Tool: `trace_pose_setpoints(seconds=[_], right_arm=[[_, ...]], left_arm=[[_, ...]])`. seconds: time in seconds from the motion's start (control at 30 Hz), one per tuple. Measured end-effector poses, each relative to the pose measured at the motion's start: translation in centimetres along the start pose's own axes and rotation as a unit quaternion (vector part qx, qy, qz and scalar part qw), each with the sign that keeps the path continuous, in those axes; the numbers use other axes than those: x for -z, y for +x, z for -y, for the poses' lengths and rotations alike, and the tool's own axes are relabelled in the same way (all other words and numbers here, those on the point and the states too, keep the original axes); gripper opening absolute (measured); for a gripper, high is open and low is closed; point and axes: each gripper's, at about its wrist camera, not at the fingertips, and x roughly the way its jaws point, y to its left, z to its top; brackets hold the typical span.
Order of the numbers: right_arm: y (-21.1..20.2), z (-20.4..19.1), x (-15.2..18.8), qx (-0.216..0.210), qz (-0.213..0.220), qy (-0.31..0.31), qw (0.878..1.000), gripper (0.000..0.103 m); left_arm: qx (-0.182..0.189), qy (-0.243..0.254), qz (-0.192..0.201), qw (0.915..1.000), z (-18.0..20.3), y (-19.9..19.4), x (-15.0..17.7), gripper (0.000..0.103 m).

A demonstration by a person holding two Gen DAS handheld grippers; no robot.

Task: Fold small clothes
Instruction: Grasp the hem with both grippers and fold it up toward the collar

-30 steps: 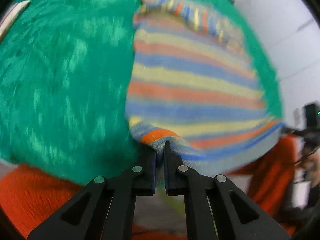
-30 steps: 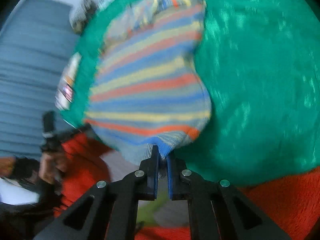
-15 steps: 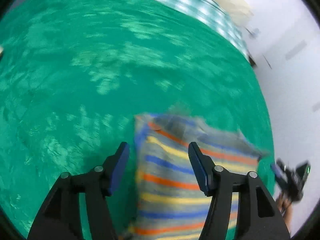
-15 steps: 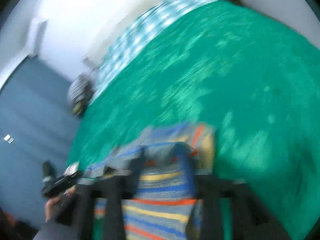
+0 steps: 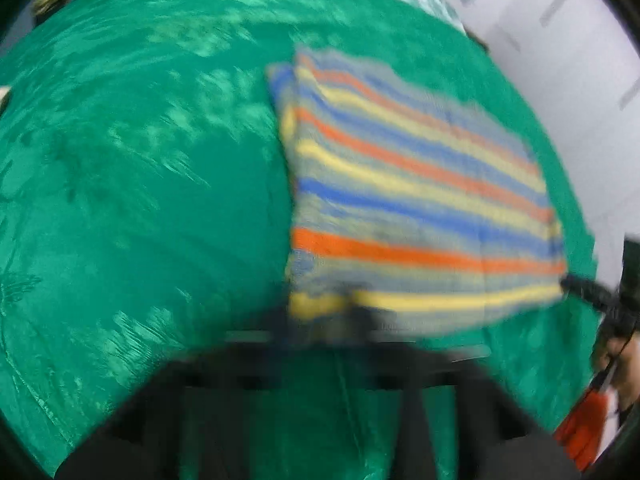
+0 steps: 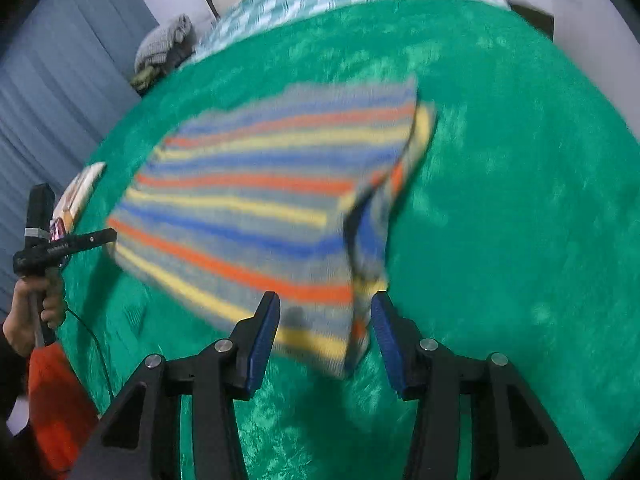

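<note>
Fingers of the left gripper (image 5: 320, 320) are blurred; their spacing cannot be told. Just beyond, the striped cloth (image 5: 420, 200) lies folded on the green blanket (image 5: 140, 200). Right gripper (image 6: 325, 332) is seen spread wide, empty, the cloth's (image 6: 260, 208) near corner between its fingers.

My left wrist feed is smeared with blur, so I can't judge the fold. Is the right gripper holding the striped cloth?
Observer: No. The right gripper has its jaws open. The near corner of the striped cloth sits between them, unclamped.
Operator: Is it spread out on the green blanket?
Observer: It looks so, though along its right edge a flap is doubled over.
Operator: And my left gripper?
Observer: The left gripper shows side-on at the cloth's left corner. I cannot tell whether it is open or shut.
</note>
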Motion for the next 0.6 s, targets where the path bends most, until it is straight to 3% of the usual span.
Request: trace_pose_setpoints(seconds=[0.03, 0.23, 0.37, 0.43, 0.47, 0.5, 0.53, 0.6], right_arm=[[0.6, 0.2, 0.1, -0.002, -0.014, 0.013, 1.0, 0.002], [-1.5, 2.8, 0.1, -0.028, -0.032, 0.087, 0.995, 0.003], [1.8, 3.9, 0.5, -0.013, -0.073, 0.102, 0.992, 0.003], [1.5, 3.5, 0.5, -0.009, -0.059, 0.094, 0.994, 0.004], [1.1, 3.3, 0.5, -0.009, -0.052, 0.092, 0.994, 0.012], [0.5, 3.1, 0.7, -0.007, -0.048, 0.088, 0.995, 0.026], [-0.4, 2.9, 0.9, 0.01, -0.039, 0.079, 0.996, 0.034], [-2.3, 2.0, 0.8, 0.047, -0.004, 0.045, 0.998, 0.04]], left_arm=[[-0.01, 0.012, 0.003, 0.9999, 0.3, -0.3, 0.2, 0.004], [-0.005, 0.037, -0.016, 0.9992, -0.3, -2.0, 2.5, 0.003], [-0.021, 0.047, -0.026, 0.9983, 0.4, 0.0, 1.5, 0.005], [-0.017, 0.045, -0.025, 0.9985, 0.4, -0.5, 1.4, 0.015], [-0.017, 0.046, -0.023, 0.9985, 0.4, -1.1, 1.3, 0.018], [-0.028, 0.046, -0.017, 0.9984, 0.3, -1.9, 1.3, 0.03], [-0.043, 0.046, 0.0, 0.998, 0.3, -3.0, 1.4, 0.044], [-0.056, 0.053, 0.049, 0.9958, 0.8, -5.3, 1.1, 0.059]])
